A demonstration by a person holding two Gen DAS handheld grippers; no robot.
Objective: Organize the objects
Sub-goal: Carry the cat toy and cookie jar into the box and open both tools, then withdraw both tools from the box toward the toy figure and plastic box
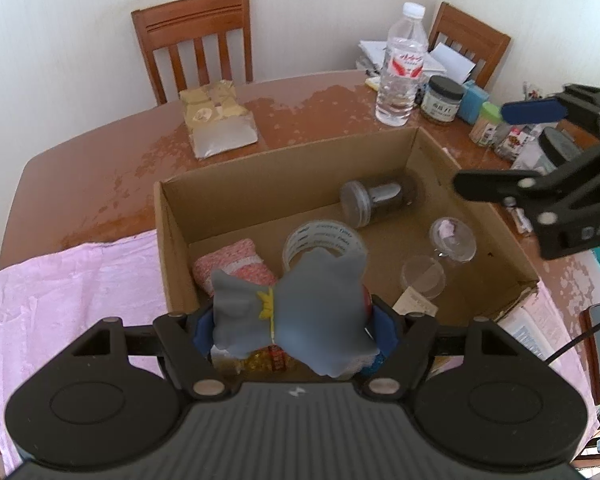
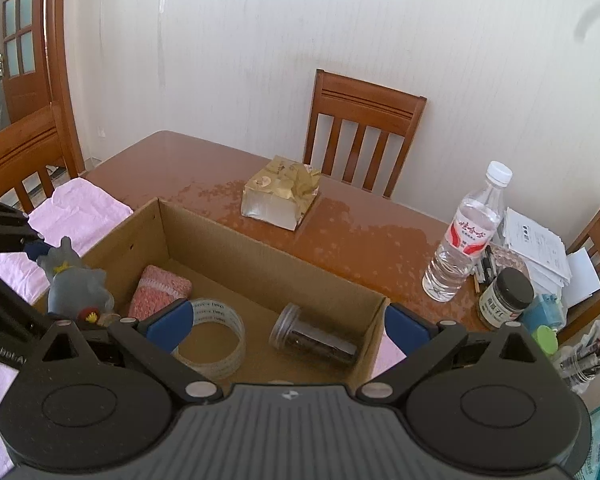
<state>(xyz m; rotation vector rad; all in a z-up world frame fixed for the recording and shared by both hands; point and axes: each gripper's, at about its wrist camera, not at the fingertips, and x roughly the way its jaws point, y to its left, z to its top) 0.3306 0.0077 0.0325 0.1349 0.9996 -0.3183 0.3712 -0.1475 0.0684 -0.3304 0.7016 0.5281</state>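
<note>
Cardboard box [image 1: 476, 196], open-topped, sits on a brown wooden table [image 1: 100, 168] with a pink cloth [image 1: 72, 292] spread under its near and left sides. The left gripper [image 1: 296, 326] has its blue-padded fingers [image 1: 202, 330] closed on a grey plush toy [image 1: 292, 312] with a small yellow trim, holding it at the box's near wall, above the inside of the near left corner. Inside the box lie a pink knitted pouch [image 1: 236, 264] at the near left, a roll of clear tape [image 1: 324, 240] just right of it, a clear jar [image 1: 376, 200] on its side toward the far right, and two small clear round lids or cups [image 1: 452, 236] near the right wall. The right gripper [image 2: 288, 328] hovers over the right end of the box with its blue fingers [image 2: 172, 324] spread wide and nothing between them; the jar and tape roll lie below the gap. Beyond the box on the table stands a gold-wrapped package [image 2: 280, 196]. To the far right are a water bottle [image 2: 464, 240], a dark-lidded jar [image 2: 504, 296], a stack of papers [image 2: 536, 244] and other small clutter. Wooden chairs [image 2: 364, 136] stand against the pale wall.
</note>
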